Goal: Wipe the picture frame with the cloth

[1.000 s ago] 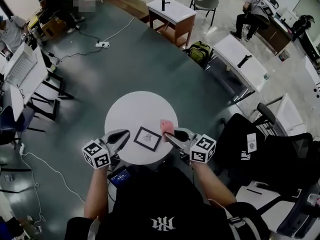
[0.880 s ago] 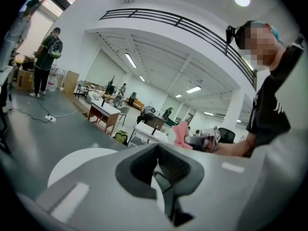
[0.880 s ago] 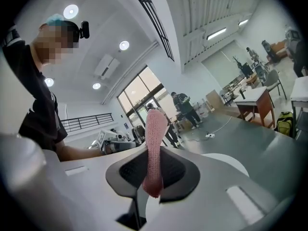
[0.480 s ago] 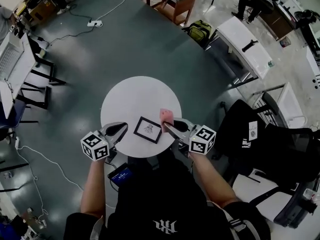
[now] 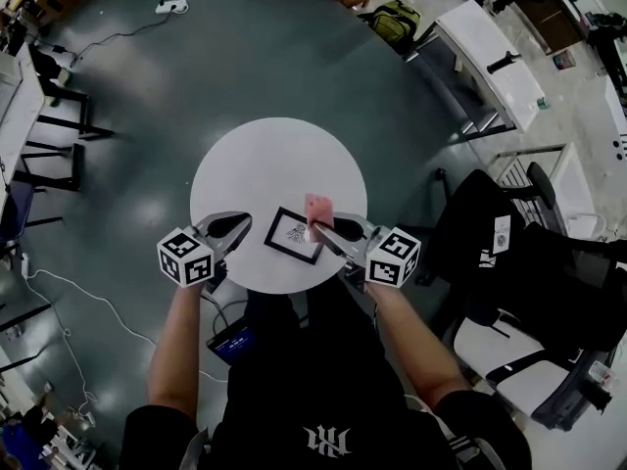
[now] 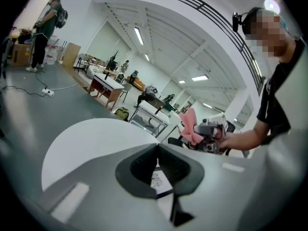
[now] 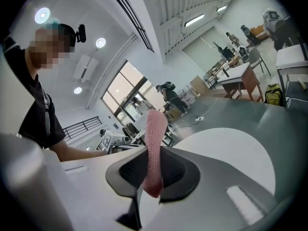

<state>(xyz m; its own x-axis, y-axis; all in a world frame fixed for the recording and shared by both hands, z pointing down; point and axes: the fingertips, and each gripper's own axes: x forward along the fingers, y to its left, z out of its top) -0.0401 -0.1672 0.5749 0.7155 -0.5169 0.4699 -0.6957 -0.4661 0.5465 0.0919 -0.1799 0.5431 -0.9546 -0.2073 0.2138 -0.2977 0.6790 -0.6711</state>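
Observation:
The black picture frame lies flat on the near part of the round white table. My right gripper is shut on the pink cloth and hovers over the frame's right edge. In the right gripper view the cloth stands up between the jaws. My left gripper rests just left of the frame, its jaws shut on nothing. A strip of the frame shows through the jaws in the left gripper view, where the cloth hangs beyond.
A black office chair stands close on the right of the table. White desks and a green bag lie beyond it. Cables and a power strip run over the grey floor at the far left.
The head camera has tilted, so the table sits higher in view. My right gripper has moved left with the cloth, closer over the frame. The left gripper keeps its place beside the frame.

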